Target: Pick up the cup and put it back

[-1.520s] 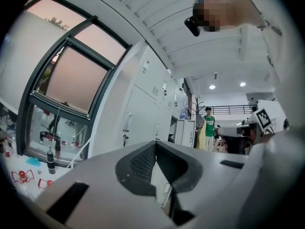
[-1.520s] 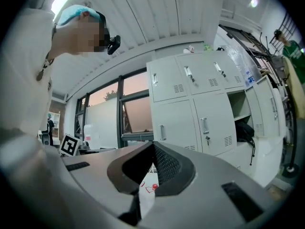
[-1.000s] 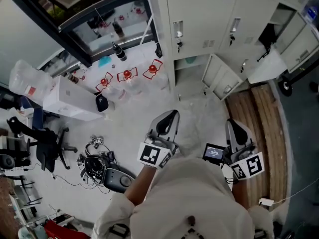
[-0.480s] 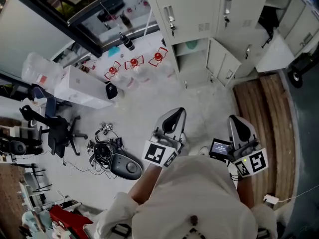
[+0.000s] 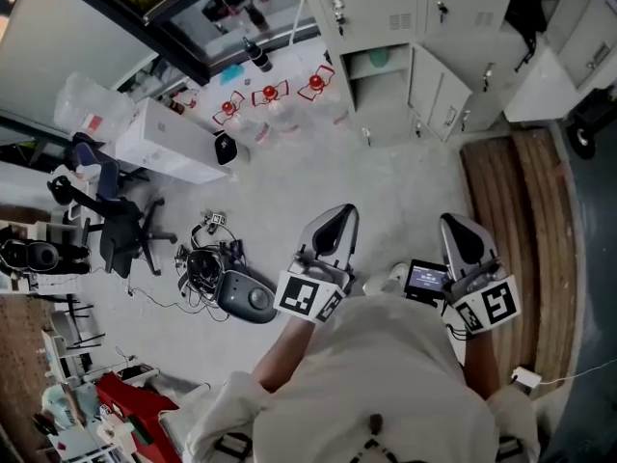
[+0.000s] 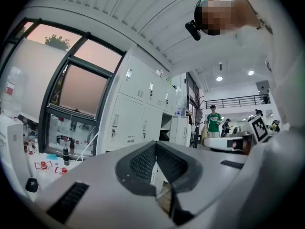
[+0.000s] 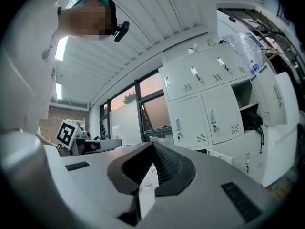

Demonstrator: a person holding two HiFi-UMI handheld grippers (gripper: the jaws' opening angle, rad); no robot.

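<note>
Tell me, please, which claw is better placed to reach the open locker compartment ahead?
Left, marginally. Both claws are shut, empty and far from the open compartment; the left claw sits slightly more in line with it than the right claw.

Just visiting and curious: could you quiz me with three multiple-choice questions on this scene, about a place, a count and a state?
1. In the head view, the black office chair is: A at the left; B on the wooden strip; C inside a locker.
2. Red-topped objects by the window: A one; B three; C six.
3. The left claw and right claw are: A wide open; B gripping a cup; C shut, empty.
A: it shows at the left edge. B: three sit side by side. C: jaws meet, nothing between.
</note>
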